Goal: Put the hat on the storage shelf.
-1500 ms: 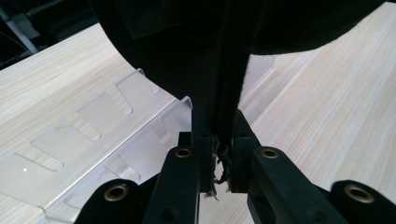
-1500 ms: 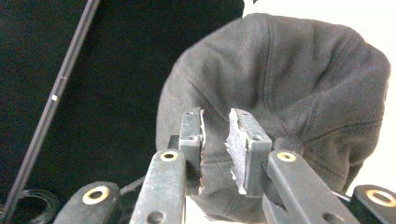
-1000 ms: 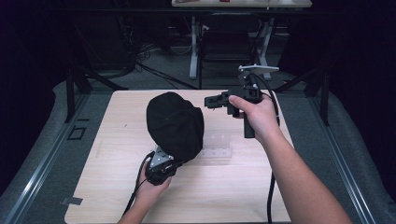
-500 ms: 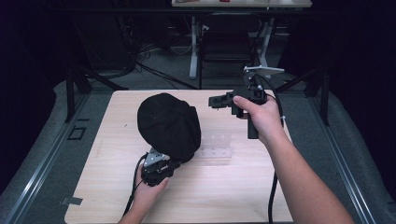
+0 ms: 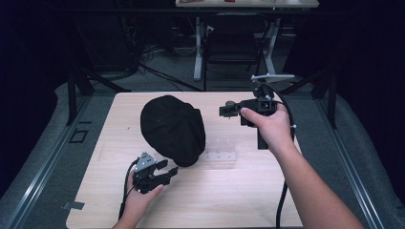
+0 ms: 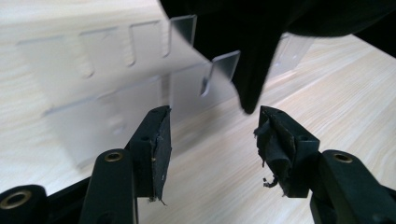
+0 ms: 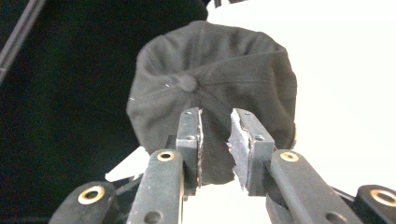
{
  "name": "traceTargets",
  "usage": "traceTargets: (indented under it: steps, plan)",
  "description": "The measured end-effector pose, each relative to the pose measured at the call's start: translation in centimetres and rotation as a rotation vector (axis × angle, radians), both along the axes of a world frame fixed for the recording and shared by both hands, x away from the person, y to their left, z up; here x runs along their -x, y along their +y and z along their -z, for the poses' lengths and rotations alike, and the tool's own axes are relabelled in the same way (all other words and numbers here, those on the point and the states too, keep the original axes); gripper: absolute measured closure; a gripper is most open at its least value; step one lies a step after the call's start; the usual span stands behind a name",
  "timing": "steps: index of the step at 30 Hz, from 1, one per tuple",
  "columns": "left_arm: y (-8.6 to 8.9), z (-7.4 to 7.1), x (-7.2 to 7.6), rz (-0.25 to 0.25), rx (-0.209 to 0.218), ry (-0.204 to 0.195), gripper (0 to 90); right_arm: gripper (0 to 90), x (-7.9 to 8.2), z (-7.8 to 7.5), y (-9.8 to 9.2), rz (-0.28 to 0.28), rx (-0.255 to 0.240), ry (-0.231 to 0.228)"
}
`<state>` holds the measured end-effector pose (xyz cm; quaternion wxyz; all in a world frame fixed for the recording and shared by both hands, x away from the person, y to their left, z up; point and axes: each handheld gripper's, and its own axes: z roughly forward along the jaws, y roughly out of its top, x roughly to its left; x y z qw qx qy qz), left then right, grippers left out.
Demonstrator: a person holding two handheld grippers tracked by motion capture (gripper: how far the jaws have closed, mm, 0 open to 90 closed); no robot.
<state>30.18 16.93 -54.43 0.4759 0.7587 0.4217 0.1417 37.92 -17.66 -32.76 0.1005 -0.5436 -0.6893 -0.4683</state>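
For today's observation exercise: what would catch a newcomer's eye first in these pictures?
The black cap stands out, sitting mid-table on the pale wooden table. The left gripper lies open at its near edge, while the right gripper is held raised to its right. A clear plastic rack lies beside the cap.

One black cap (image 5: pixel 173 130), one clear plastic rack (image 5: pixel 220 149), two grippers

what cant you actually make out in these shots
- Clear plastic slotted stand: blurred in the left gripper view; its far end is hidden behind the black fabric cap. In the high view it is faint against the light wooden table.
- Cap's underside and brim: hidden by its own crown in the high view.
- Table surface in the right gripper view: washed out white.
- Items on the far desk: cut off by the top edge.
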Motion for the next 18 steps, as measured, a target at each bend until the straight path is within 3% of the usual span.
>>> traceTargets:
  steps: [6,9,10,12,18]
  plan:
    - [1.2,-0.1,0.5,-0.002,-0.019,0.022,44.4,72.3,1.1,1.0,-0.6,0.021,0.076,-0.041]
    - [1.9,0.0,1.0,-0.011,-0.017,0.02,43.7,70.6,2.1,2.0,-0.8,0.036,0.154,-0.078]
    - [1.9,0.0,1.0,-0.011,-0.017,0.02,43.5,70.6,2.1,2.0,-0.8,0.036,0.154,-0.078]
    - [2.2,0.1,1.2,-0.015,-0.017,0.014,43.4,69.1,2.9,3.0,-0.8,0.048,0.231,-0.108]
    - [2.6,0.2,1.4,-0.014,-0.008,0.001,42.7,65.7,5.0,5.6,-1.2,0.058,0.313,-0.169]
